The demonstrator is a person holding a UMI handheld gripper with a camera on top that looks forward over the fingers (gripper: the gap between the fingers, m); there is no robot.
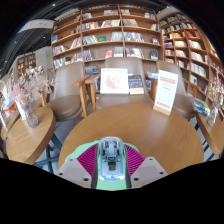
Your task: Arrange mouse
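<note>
Gripper (112, 166): two fingers closed on the mouse, pink pads (88, 160) pressing its left and right sides.
Mouse (111, 158): held between the fingers, at the near edge of the round table; whether it touches the tabletop I cannot tell.
Mouse axis: long axis runs straight ahead along the fingers; which end is the front cannot be made out.
Mouse look: pale grey-white body, darker centre strip on top, small green patch near its far end.
Round table (125, 125): brown wood, bare top ahead of the fingers.
Smaller table (28, 140): to the left, wood.
Chairs (70, 90): beyond the table.
Display signs (165, 90): upright, past the far edge.
Bookshelves (110, 35): fill the back wall, packed with books.
</note>
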